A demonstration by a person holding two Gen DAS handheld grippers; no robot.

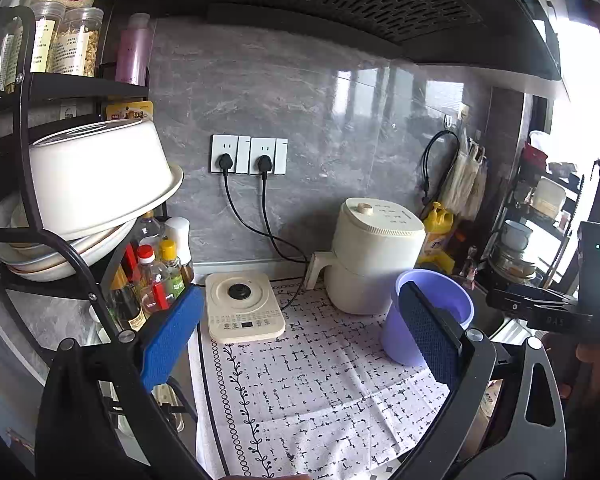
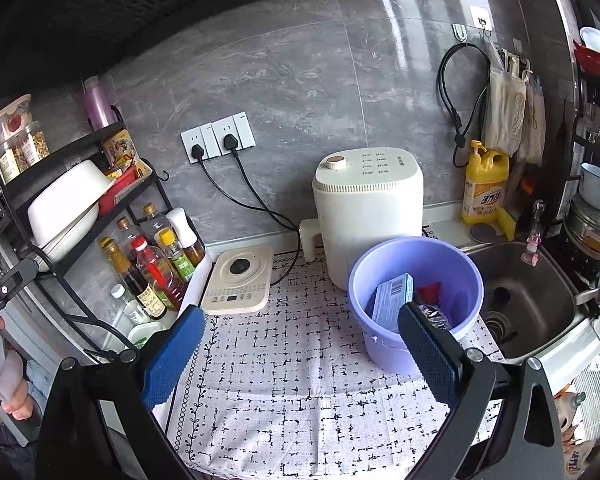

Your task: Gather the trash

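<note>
A lilac plastic bin stands on the patterned white cloth beside the sink. Inside it lie a blue carton, a red scrap and a crinkled silver wrapper. The bin also shows in the left wrist view, its contents hidden. My right gripper is open and empty, held above the cloth just left of the bin. My left gripper is open and empty above the cloth, its right finger in front of the bin.
A white air fryer stands behind the bin. A cream kettle base sits left of it, with cords to wall sockets. A black rack with bowls and oil bottles fills the left. A steel sink and yellow detergent bottle are right.
</note>
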